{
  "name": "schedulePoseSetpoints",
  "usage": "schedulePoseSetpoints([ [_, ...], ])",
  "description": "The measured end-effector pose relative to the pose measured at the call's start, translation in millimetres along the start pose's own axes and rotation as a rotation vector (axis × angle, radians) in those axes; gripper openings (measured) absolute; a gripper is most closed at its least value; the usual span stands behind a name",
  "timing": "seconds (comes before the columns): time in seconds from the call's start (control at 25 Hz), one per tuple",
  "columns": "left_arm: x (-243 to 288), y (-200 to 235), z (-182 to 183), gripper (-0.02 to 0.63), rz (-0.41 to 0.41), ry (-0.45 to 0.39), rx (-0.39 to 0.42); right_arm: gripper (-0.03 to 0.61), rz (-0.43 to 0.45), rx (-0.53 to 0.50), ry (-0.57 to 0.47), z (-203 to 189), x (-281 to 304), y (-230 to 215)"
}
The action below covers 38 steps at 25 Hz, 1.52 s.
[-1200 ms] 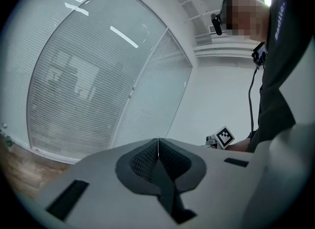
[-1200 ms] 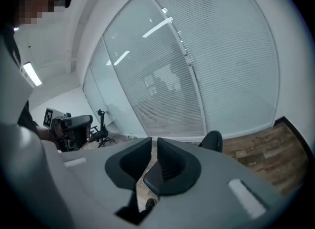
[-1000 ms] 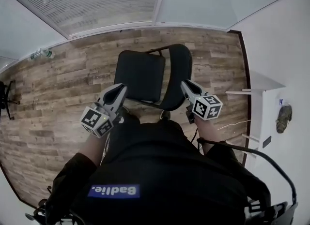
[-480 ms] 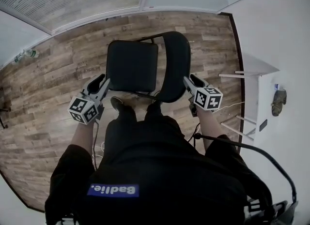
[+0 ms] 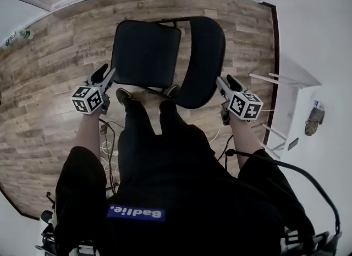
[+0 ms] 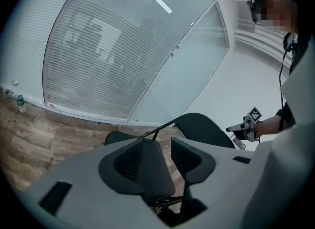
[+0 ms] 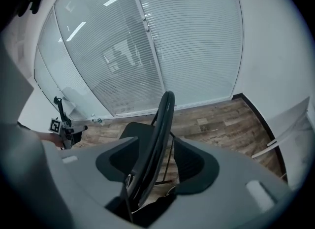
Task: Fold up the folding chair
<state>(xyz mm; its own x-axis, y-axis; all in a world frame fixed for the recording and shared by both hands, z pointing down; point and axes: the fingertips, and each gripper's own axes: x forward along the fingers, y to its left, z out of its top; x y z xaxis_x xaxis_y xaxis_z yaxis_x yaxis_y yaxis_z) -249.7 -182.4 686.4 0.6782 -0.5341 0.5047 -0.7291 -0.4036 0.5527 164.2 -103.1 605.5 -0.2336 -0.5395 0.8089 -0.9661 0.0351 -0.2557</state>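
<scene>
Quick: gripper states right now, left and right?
Left gripper: open, jaws just opening, nothing clearly between them.
Right gripper: open, jaws just opening, chair backrest between them, ungripped.

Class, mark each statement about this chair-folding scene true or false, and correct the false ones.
1. The folding chair stands opened out on a wooden floor. True.
2. The right tool is shut on nothing. False: its jaws, which have just been opening, stand apart with the edge of the backrest between them.
3. The left tool is beside the edge of the seat. True; its jaws have just been opening and stand apart, with nothing plainly between them.
4. A red cushion lies on the seat. False: the black seat is bare.
</scene>
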Motion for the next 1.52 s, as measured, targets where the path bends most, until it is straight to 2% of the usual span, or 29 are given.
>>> schedulePoseSetpoints([
  [0.2, 37.8, 49.0, -28.0, 0.176, 0.017, 0.059, -0.024, 0.207, 0.008, -0.011, 0.032, 0.6, 25.8, -2.2],
  [0.4, 72.0, 103.4, -59.9, 0.195, 0.020, 0.153, -0.015, 0.232, 0.005, -0.034, 0.080, 0.7, 56.1, 4.8],
  [0.68, 102.7, 176.6, -117.6, 0.218, 0.048, 0.279, -0.054, 0.238, -0.021, -0.058, 0.127, -8.4, 83.3, 2.3],
  [0.84, 124.5, 210.4, -141.8, 0.239, 0.030, 0.338, -0.057, 0.238, -0.001, -0.050, 0.184, -22.1, 106.0, 4.8],
  [1.0, 147.1, 232.3, -163.9, 0.271, 0.001, 0.415, -0.047, 0.245, 0.049, 0.014, 0.270, -40.0, 125.7, 17.6],
  [1.28, 187.2, 256.7, -181.9, 0.284, -0.079, 0.457, -0.075, 0.244, 0.008, 0.012, 0.308, -43.7, 131.8, 9.9],
  [1.52, 213.6, 256.3, -192.5, 0.287, -0.155, 0.493, -0.132, 0.186, -0.007, 0.044, 0.312, -42.1, 134.7, 3.2],
])
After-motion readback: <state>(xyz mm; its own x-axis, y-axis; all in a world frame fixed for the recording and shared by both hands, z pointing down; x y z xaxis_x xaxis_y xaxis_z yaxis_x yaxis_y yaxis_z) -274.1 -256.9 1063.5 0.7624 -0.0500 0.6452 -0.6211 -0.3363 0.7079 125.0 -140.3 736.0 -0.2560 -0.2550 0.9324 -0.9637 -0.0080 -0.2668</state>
